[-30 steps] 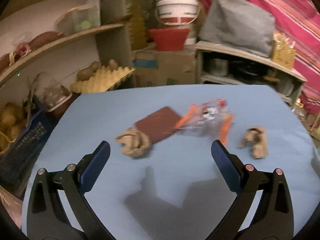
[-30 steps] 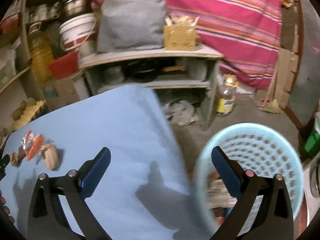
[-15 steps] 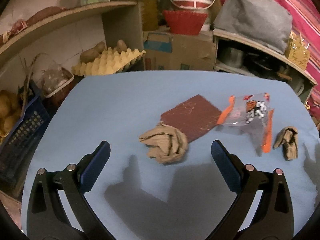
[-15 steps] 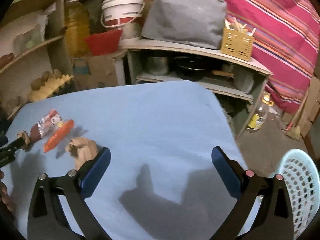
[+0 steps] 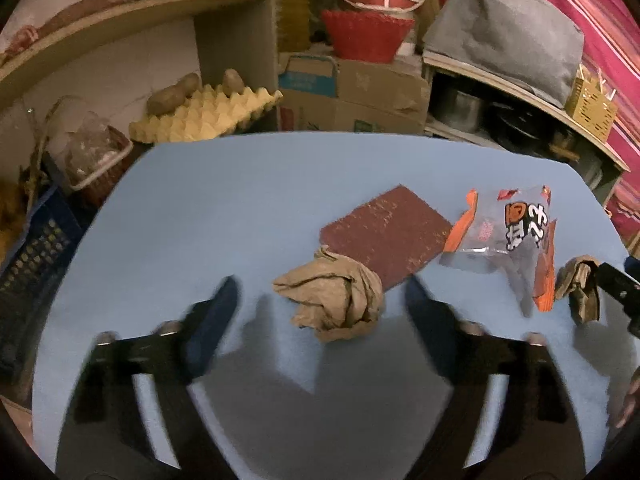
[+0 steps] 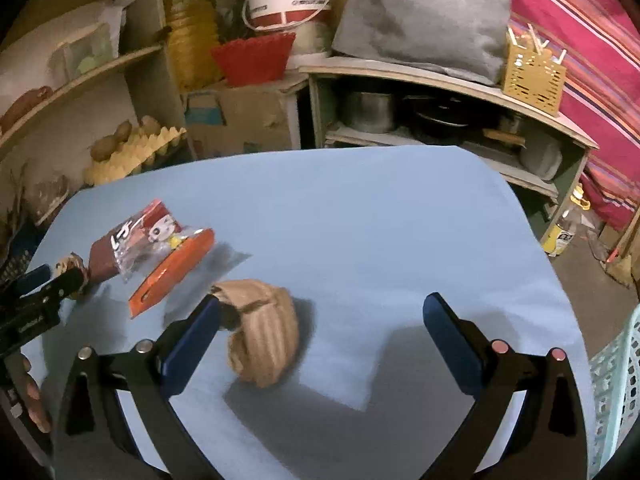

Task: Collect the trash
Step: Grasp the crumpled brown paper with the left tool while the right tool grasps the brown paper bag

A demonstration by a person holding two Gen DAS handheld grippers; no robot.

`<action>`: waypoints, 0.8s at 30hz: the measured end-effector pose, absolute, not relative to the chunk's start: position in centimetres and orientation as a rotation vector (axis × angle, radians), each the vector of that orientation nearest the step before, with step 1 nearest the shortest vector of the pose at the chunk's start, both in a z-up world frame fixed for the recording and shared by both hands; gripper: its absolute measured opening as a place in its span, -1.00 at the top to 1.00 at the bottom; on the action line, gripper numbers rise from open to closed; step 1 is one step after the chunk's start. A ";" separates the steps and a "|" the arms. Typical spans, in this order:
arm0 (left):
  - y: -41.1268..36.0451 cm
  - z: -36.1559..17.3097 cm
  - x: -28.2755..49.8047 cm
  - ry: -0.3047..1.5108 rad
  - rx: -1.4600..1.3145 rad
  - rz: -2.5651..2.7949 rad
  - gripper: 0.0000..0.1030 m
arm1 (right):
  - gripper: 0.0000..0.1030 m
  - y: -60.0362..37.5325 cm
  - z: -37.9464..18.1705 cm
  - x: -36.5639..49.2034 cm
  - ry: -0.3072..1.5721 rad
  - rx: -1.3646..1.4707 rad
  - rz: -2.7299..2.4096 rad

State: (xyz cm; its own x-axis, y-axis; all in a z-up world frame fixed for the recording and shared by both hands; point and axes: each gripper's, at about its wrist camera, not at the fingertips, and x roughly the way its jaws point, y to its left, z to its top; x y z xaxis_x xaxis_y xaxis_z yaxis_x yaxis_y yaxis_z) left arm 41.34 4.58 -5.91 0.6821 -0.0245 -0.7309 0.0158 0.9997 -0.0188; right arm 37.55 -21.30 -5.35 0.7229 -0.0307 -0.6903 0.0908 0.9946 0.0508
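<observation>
Left gripper (image 5: 318, 300) has dropped over the crumpled brown paper ball (image 5: 334, 302) on the blue table (image 5: 240, 200), jaws closing around it, not yet pinching; right gripper (image 6: 320, 328) swung in, jaws wide, beside the second paper wad (image 6: 262, 332)

- Both views are dim and warm-toned, with the shelves and far corners sinking into murk.
- The blue counter (image 5: 248, 216) is the brightest area, evenly lit.
- Hard, dark shadows fall on the counter toward the camera, beneath each tool and the crumpled paper (image 5: 336, 300).
- The left tool (image 5: 320, 304), its jaws closing, is smeared by motion blur; the right tool (image 6: 320, 320) appears sharper.
- Fisheye distortion bends the shelves (image 5: 132, 12) and counter edges, with black vignetting in the corners.
- The clear wrapper (image 5: 508, 236) shows faint glare.
</observation>
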 end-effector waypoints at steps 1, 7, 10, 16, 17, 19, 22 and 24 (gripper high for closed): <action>4.6 -6.1 41.4 0.831 -0.015 -0.032 -0.07 | -0.91 -21.0 -5.5 37.6 0.765 0.077 -0.068; 4.5 -5.6 40.9 0.810 -0.007 -0.035 -0.01 | -0.91 -19.9 -6.5 38.1 0.800 0.050 -0.068; 4.8 -5.1 40.6 0.804 -0.026 -0.035 -0.01 | -0.91 -19.8 -6.8 38.3 0.812 0.045 -0.067; 5.7 -4.7 40.2 0.817 -0.056 -0.014 -0.01 | -0.55 -19.1 -6.8 38.5 0.809 0.008 -0.048; 5.8 -4.7 40.1 0.815 -0.053 -0.010 -0.01 | -0.37 -19.0 -6.8 38.4 0.809 0.001 -0.042; 6.0 -4.7 39.8 0.815 -0.051 -0.005 -0.01 | -0.05 -19.0 -7.0 38.5 0.816 -0.002 -0.029; 6.3 -4.6 39.4 0.816 -0.058 -0.003 -0.01 | 0.07 -19.3 -7.0 38.5 0.817 0.021 -0.009; 6.6 -4.3 39.0 0.813 -0.061 -0.001 -0.01 | 0.07 -19.6 -6.8 38.2 0.804 0.017 -0.022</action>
State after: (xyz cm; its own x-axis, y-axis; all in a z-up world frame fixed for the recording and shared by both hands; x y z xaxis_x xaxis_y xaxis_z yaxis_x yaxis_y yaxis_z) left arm 38.98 6.57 -4.34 0.6871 -0.0242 -0.7262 -0.0230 0.9982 -0.0550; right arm 38.21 -19.60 -6.83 0.6935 -0.0132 -0.7203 0.0259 0.9996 0.0066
